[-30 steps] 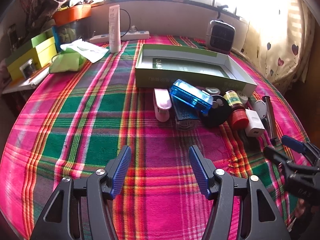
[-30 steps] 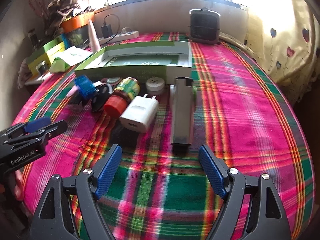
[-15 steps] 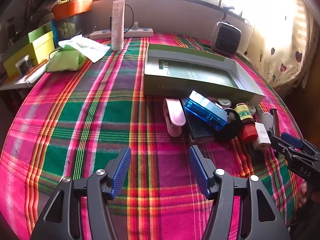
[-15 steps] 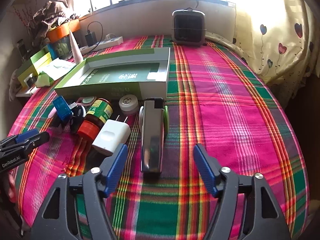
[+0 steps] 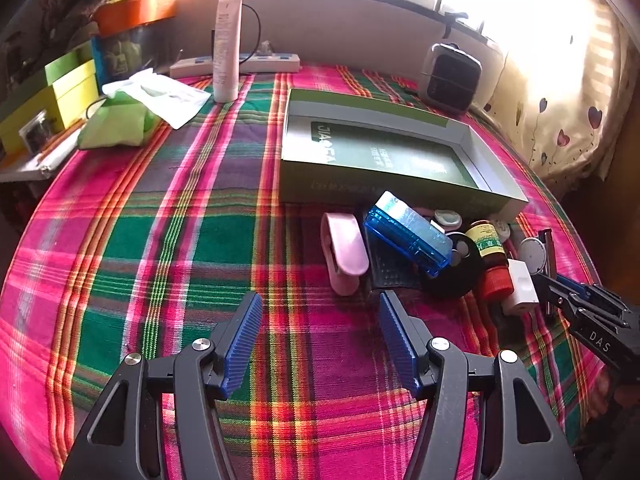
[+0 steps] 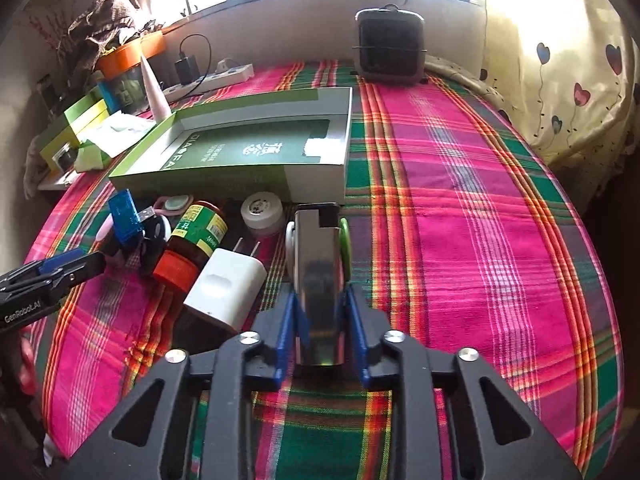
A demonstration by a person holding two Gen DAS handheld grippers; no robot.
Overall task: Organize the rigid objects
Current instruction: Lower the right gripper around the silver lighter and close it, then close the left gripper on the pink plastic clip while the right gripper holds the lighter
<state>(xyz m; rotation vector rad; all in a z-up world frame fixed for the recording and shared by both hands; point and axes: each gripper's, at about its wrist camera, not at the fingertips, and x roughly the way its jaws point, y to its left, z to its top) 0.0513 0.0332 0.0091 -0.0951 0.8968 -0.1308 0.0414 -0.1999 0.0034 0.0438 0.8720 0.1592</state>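
Observation:
My right gripper (image 6: 320,300) is shut on a silver metal lighter (image 6: 320,264) that lies on the plaid cloth, with its black top toward the green shallow box (image 6: 224,182). To its left lie a white charger (image 6: 224,288), a brown bottle with a red cap (image 6: 192,240), a white round jar (image 6: 262,212) and a blue clear case (image 6: 124,216). My left gripper (image 5: 320,304) stands open over bare cloth, just short of a pink clip (image 5: 344,248) and the blue clear case (image 5: 408,236). The right gripper (image 5: 560,292) shows at the far right of the left wrist view.
A small grey heater (image 6: 390,44) stands at the back by the wall. A power strip (image 5: 260,62), a white tube (image 5: 226,48), a green pouch (image 5: 116,128) and yellow-green boxes (image 5: 60,92) crowd the back left. A heart-print curtain hangs on the right.
My right gripper has moved forward around the silver lighter and closed on it. My left gripper has drifted a little closer to the pile and stays open.

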